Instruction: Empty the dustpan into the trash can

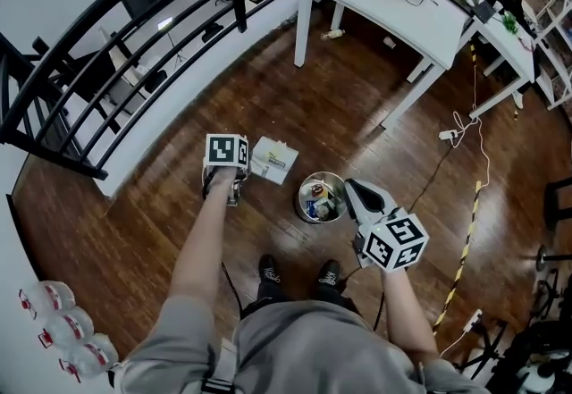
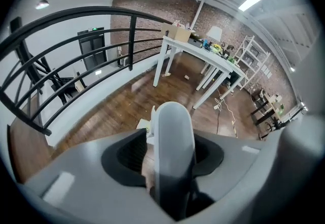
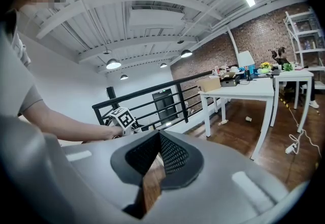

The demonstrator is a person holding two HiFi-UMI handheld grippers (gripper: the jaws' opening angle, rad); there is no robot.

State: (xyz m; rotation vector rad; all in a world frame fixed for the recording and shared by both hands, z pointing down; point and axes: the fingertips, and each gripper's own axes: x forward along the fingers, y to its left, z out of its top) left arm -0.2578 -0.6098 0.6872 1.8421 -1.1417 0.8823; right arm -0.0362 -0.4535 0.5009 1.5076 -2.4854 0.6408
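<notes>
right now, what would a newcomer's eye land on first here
First the white dustpan on the dark wood floor, with its handle between the left tool's jaws. Just right of it stands a shiny metal trash can holding litter, the shut right tool beside it.

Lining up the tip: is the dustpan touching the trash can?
Apart. The head view shows a strip of wood floor between the dustpan and the trash can rim.

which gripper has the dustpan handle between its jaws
The left gripper; the pale dustpan handle stands between its jaws, while the right gripper's jaws hold nothing.
</notes>
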